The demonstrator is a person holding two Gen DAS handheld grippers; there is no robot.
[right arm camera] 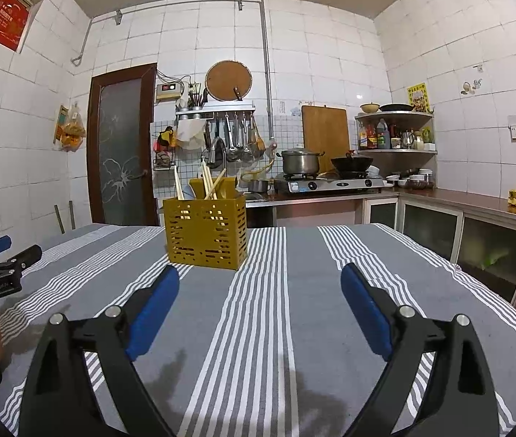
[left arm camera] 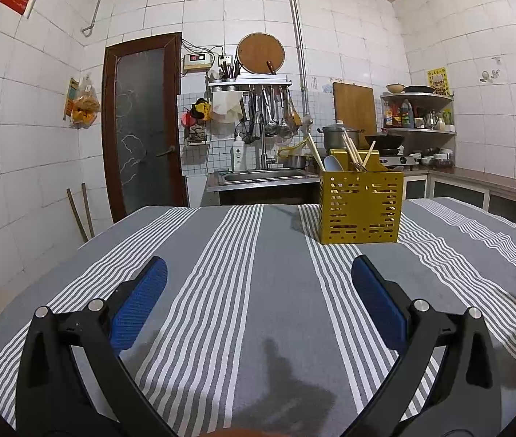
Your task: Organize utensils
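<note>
A yellow perforated utensil holder (left arm camera: pixel 361 207) stands on the grey striped tablecloth (left arm camera: pixel 250 291), ahead and to the right of my left gripper (left arm camera: pixel 258 276). It holds wooden chopsticks (left arm camera: pixel 349 149) and a pale spoon (left arm camera: pixel 332 164). My left gripper is open and empty, low over the cloth. In the right wrist view the holder (right arm camera: pixel 205 233) stands ahead and to the left of my right gripper (right arm camera: pixel 260 282), which is open and empty. The chopsticks (right arm camera: pixel 210 184) stick up from it. The left gripper also shows at the far left of the right wrist view (right arm camera: pixel 1 251).
The table's far edge lies just behind the holder. Beyond it are a sink (left arm camera: pixel 265 174), a stove with a pot (right arm camera: pixel 300 162) and a wok (right arm camera: pixel 350 164), and a counter (right arm camera: pixel 476 205) along the right wall. A door (left arm camera: pixel 141 123) is at back left.
</note>
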